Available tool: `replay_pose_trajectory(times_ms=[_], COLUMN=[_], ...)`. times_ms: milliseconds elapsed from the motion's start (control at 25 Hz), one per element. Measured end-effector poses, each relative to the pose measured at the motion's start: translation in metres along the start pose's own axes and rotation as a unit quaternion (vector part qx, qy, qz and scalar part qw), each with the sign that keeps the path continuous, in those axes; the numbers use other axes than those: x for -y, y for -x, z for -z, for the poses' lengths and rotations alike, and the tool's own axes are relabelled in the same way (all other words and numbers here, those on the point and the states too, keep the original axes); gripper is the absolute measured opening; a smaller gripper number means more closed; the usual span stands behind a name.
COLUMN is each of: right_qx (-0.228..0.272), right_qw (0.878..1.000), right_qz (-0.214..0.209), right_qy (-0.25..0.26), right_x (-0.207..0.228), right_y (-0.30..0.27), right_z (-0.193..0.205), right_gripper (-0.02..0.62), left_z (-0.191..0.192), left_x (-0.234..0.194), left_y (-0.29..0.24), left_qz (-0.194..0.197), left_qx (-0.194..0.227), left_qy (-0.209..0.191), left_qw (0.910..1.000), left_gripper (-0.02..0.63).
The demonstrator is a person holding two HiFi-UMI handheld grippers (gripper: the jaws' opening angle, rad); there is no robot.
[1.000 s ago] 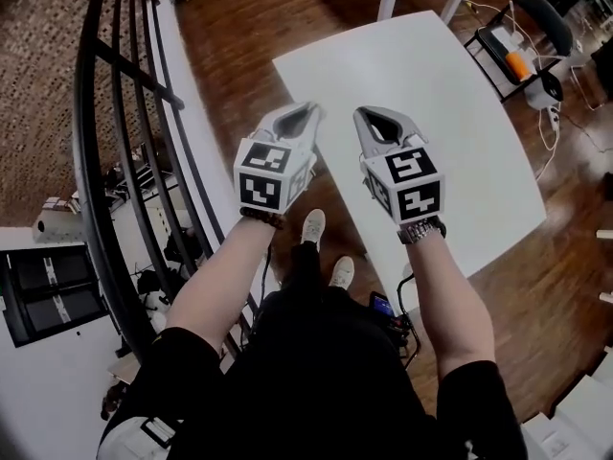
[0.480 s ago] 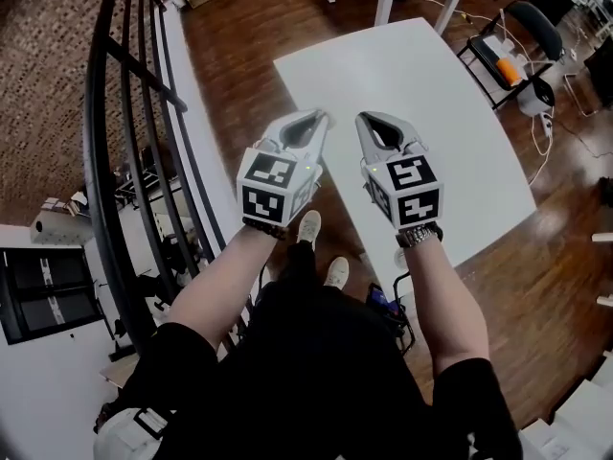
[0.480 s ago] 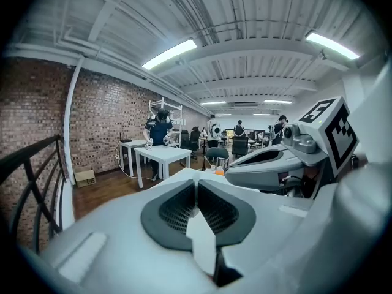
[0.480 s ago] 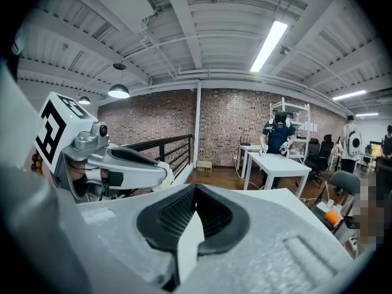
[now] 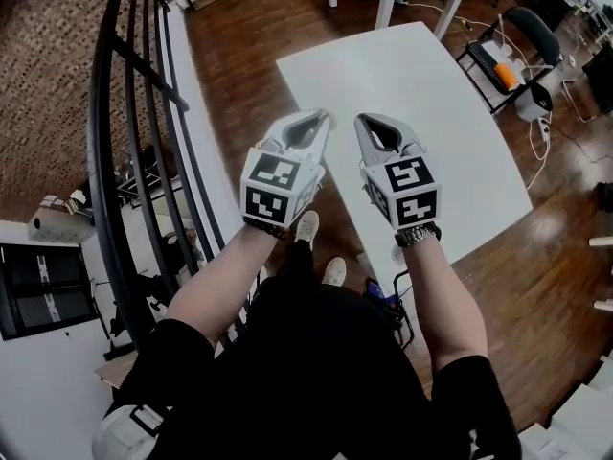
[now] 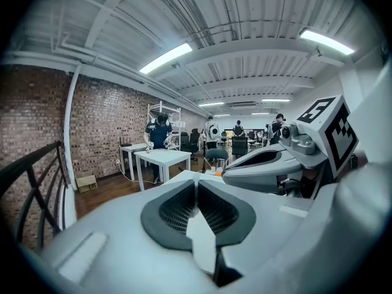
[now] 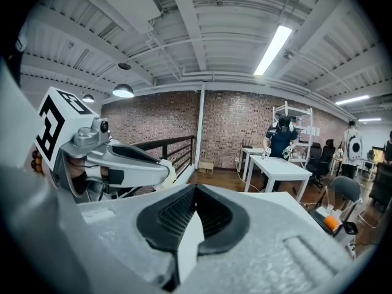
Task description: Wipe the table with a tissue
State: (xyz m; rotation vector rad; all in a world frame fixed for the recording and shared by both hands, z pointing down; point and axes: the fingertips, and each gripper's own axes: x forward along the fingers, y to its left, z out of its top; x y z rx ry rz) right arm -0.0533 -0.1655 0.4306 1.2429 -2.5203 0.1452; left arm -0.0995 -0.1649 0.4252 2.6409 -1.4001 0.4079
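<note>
Shut, empty: left gripper [image 5: 322,120]; right gripper [image 5: 362,122]

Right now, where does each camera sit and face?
Head view: on the head, looking steeply down at the white table; arms, legs, shoes show.
Left gripper view: on the left gripper, along its shut jaws; right gripper beside.
Right gripper view: on the right gripper, toward the brick wall; left gripper beside.
Shared: both grippers, the table.

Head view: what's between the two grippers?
In the head view, nothing: only white table and floor show through the gap between left gripper and right gripper.
</note>
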Motion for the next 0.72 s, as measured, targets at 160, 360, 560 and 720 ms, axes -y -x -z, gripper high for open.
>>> replay_pose_trajectory(times_ms=[160, 360, 560, 720], right_qx=[-0.001, 0.000, 0.001, -0.001], right_qw=[1.000, 1.000, 1.000, 1.000], right_qz=[-0.006, -0.012, -0.014, -0.015], right_qy=[0.002, 0.007, 0.009, 0.013], right_x=[-0.003, -0.010, -0.014, -0.015], right_y=[0.001, 0.003, 0.001, -0.005], right_z=[0.000, 0.002, 0.000, -0.009], right_gripper=[-0.008, -0.008, -0.008, -0.008], left_z=[-0.002, 0.003, 0.005, 0.001], left_x=[0.001, 0.004, -0.002, -0.012], left_y=[0.002, 0.007, 0.011, 0.012], left_qz=[-0.003, -0.006, -0.011, -0.012], left_qx=[-0.001, -0.003, -0.003, -0.005], left_qy=[-0.001, -0.003, 0.000, 0.002], left_qw=[1.0000, 1.0000, 0.9999, 0.9999], left_gripper=[0.032, 0.032, 0.032, 0.032])
